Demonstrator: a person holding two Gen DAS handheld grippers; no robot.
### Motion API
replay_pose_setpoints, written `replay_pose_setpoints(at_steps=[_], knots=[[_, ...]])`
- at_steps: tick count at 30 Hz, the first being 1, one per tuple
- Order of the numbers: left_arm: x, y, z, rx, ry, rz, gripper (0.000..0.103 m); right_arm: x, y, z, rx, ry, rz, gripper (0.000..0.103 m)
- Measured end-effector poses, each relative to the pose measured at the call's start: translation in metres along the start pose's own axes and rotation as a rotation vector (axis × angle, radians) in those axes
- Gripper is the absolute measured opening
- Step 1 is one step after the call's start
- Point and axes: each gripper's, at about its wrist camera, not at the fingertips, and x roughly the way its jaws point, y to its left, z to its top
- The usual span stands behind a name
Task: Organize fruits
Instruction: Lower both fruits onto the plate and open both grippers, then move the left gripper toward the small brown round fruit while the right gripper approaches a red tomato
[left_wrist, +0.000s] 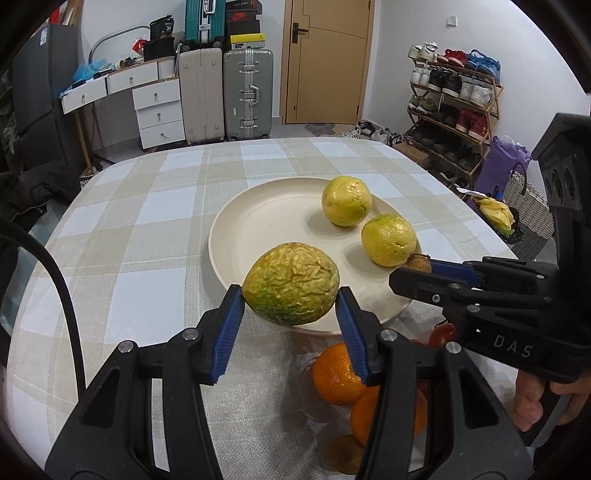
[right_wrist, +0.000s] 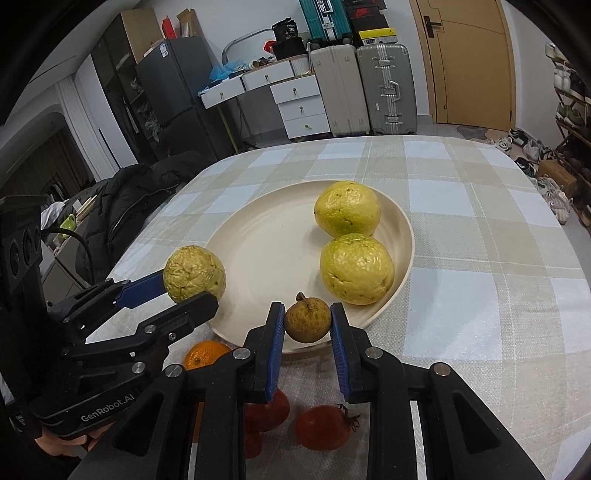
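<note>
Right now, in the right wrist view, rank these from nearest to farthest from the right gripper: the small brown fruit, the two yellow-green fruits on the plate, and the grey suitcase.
1. Small brown fruit, clamped in the right gripper.
2. Nearer yellow-green fruit, on the plate's right side.
3. Farther yellow-green fruit, just behind it.
4. Grey suitcase, beyond the table.

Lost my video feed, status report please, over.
Left tongs shut on wrinkled fruit. Right tongs shut on small brown fruit. Both over plate edge, nothing blocking.
</note>
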Motion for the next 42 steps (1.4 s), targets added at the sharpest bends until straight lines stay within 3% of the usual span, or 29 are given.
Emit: replay_pose_setpoints(at_steps=[7, 10, 14, 19, 21, 42], knots=[[-0.005, 0.001, 0.001, -0.005, -0.001, -0.006, 0.049, -0.01, 0.003, -0.003, -0.035, -0.018, -0.024, 0.037], [-0.017, 0.0, 0.002, 0.003, -0.023, -0.011, 0.051, -0.02, 0.001, -0.007, -0.04, -0.025, -0.046, 0.05], [-0.037, -0.002, -0.002, 0.015, -0.059, -0.006, 0.082, -0.036, -0.005, -0.015, -0.028, -0.05, -0.061, 0.078], [-0.058, 0.004, -0.013, -0.003, -0.086, 0.007, 0.094, -0.054, -0.011, -0.026, -0.01, -0.068, -0.049, 0.101], [-0.066, 0.007, -0.02, -0.015, -0.102, 0.006, 0.102, -0.06, -0.012, -0.031, -0.008, -0.076, -0.038, 0.103], [-0.111, 0.008, -0.067, -0.012, -0.11, 0.046, 0.102, -0.073, -0.008, -0.054, -0.044, -0.049, -0.058, 0.103]])
